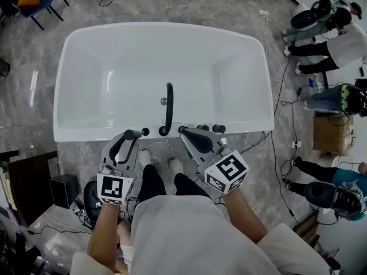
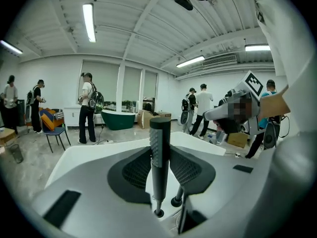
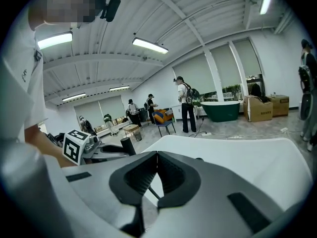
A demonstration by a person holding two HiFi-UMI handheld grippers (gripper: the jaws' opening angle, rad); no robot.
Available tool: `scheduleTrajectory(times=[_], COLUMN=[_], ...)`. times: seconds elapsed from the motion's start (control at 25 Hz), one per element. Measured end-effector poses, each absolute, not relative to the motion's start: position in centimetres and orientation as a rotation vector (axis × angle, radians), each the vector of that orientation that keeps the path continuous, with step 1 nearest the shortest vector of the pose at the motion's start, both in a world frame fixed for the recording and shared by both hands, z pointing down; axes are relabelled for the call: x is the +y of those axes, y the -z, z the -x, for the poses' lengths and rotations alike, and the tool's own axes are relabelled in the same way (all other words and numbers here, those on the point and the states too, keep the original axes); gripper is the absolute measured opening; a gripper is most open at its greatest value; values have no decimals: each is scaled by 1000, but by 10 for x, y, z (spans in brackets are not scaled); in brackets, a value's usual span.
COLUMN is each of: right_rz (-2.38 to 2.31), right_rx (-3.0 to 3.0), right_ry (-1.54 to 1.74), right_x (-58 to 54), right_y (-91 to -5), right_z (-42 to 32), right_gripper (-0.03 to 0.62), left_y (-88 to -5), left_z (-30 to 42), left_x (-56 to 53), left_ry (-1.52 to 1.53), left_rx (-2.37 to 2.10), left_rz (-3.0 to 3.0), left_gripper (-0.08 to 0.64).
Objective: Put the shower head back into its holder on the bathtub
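Note:
The shower head (image 2: pixel 160 148) is a slim black stick, upright between the pads of my left gripper (image 2: pixel 160 158), which is shut on it. Its thin lower end reaches down to a small round black fitting (image 2: pixel 158 212) on the rim. From the head view, my left gripper (image 1: pixel 133 136) holds the shower head (image 1: pixel 125 141) at the near rim of the white bathtub (image 1: pixel 160 30), just left of the small black holder (image 1: pixel 145 132). My right gripper (image 1: pixel 184 132) hovers right of the black spout (image 1: pixel 168 105). Seen in its own view, my right gripper (image 3: pixel 157 155) has its pads together, empty.
Black knobs (image 1: pixel 210 128) sit on the rim right of the spout. My shoes (image 1: pixel 157 160) stand against the tub. Cables trail along the floor on the right, near several people (image 1: pixel 330 33) and a cardboard box (image 1: pixel 328 134). A green tub (image 2: pixel 119 118) stands far behind.

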State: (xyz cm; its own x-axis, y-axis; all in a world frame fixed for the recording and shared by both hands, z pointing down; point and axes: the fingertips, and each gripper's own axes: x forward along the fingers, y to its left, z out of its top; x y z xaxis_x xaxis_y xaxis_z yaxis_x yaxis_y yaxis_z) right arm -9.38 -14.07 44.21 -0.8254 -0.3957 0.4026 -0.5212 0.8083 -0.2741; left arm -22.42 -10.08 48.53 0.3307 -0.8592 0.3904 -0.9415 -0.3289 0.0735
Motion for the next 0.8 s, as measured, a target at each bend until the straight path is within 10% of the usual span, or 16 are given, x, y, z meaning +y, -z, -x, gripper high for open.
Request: scheduleTrajectory(times=[0.8], right_rz=[-704], right_rx=[-2551], right_ry=[-614], right_x=[-121], right_y=[-496], right_z=[76], right_gripper=[16], left_y=[-580], left_z=[219], left_x=[-105], left_ry=[-480], left_rx=[-1518], left_rz=[-2226], left_gripper=[123])
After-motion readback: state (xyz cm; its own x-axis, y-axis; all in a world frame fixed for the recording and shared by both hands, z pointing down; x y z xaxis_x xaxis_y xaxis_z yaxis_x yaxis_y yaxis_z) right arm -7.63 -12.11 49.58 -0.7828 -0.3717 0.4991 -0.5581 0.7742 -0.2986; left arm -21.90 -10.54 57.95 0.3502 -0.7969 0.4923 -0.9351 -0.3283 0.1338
